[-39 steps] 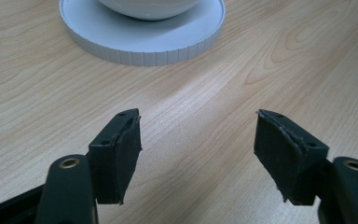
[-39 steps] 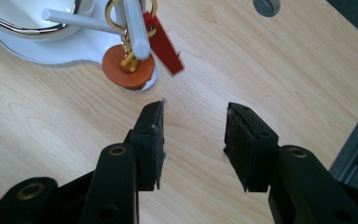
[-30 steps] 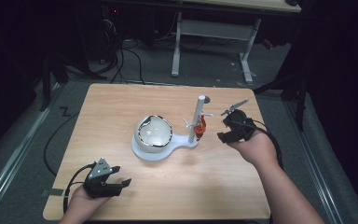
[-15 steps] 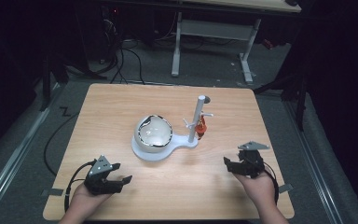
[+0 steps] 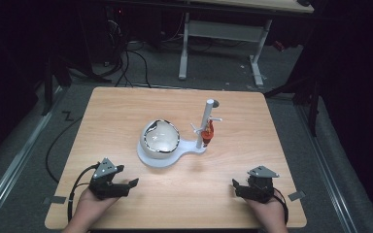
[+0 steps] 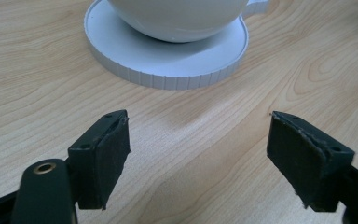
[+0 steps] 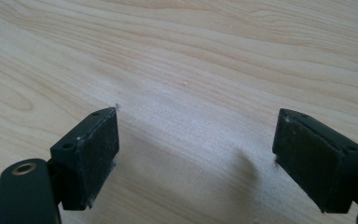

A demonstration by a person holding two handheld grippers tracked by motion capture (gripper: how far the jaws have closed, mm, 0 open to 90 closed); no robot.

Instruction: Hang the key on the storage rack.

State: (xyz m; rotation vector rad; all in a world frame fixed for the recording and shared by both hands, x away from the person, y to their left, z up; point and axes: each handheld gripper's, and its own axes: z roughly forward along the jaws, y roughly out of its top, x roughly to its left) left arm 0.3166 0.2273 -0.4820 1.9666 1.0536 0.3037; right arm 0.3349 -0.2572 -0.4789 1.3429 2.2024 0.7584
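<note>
A white stand has a round base (image 5: 148, 159) that carries a white bowl (image 5: 161, 138) with a dark rim. From its small end rises a post (image 5: 206, 121) with side pegs. A small orange-red object (image 5: 209, 131) hangs on a peg. My left gripper (image 5: 127, 176) rests near the table's front left, open and empty, pointing toward the base. In the left gripper view the gripper (image 6: 198, 140) has the base (image 6: 168, 70) and bowl (image 6: 177, 18) just ahead. My right gripper (image 5: 238, 188) sits open and empty at the front right, with bare wood between its jaws (image 7: 196, 135).
The wooden table (image 5: 126, 111) stands on a grey floor. A white desk frame (image 5: 218, 34) and cables (image 5: 126, 58) lie beyond its far edge. Tape marks (image 5: 54, 200) sit by the front corners. Cables trail from both grippers toward the person.
My right gripper has drawn back from the post and the orange-red object to the table's front right, empty. The left gripper has hardly moved.
</note>
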